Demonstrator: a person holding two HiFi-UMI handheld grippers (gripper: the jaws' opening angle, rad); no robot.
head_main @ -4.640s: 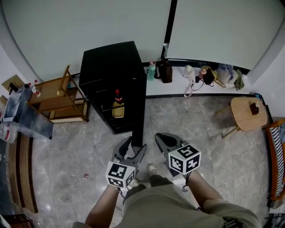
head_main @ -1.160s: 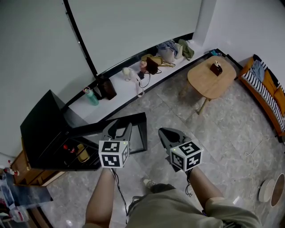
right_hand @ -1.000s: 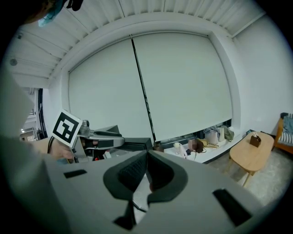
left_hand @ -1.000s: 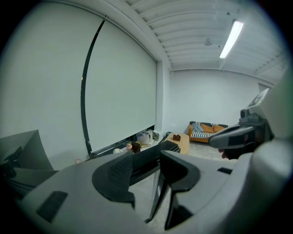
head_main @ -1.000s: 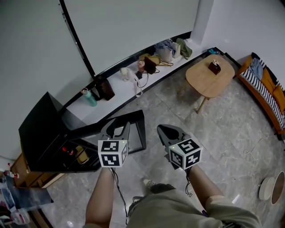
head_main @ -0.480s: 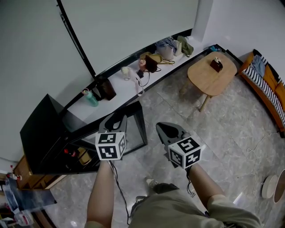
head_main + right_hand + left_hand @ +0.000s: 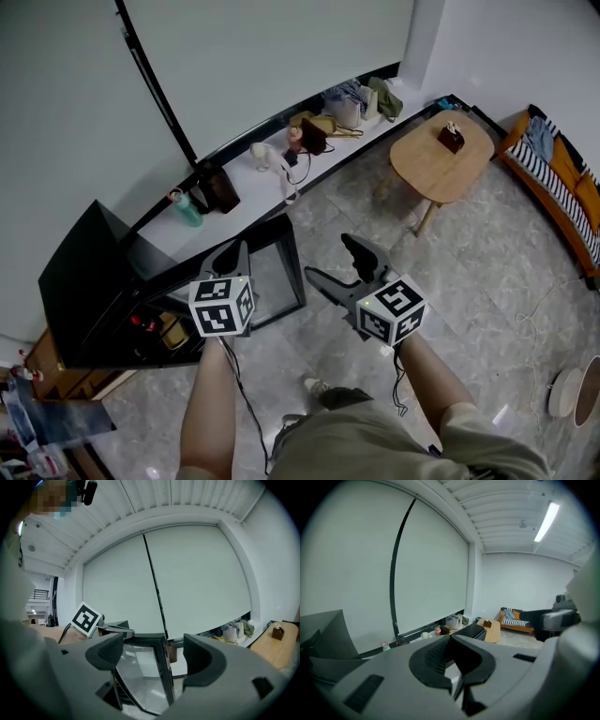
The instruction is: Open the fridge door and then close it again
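Pressing its jaws together on nothing, the left claw [image 7: 236,249] has just closed. In the head view it lies over the top edge of the door [image 7: 274,279]; I cannot tell whether it touches. In the left gripper view [image 7: 451,639] the door's top corner shows just past the tips.

The right claw [image 7: 328,259] has just been opening and stands spread wide, just beside the door's free edge and apart from it. In the right gripper view [image 7: 153,654] that edge and the glass pane [image 7: 140,677] show through the gap, farther off, with nothing held.

The door hangs partly open from the black fridge [image 7: 84,281], its free edge swung toward the person. Beyond the door runs a low ledge [image 7: 248,192] with bags and a bottle. To the door's right, open floor [image 7: 469,272] reaches a round table [image 7: 441,155], well apart, and a sofa [image 7: 562,183] past it.

Both forearms reach forward, the left straight at the door top, the right angled in toward the free edge.
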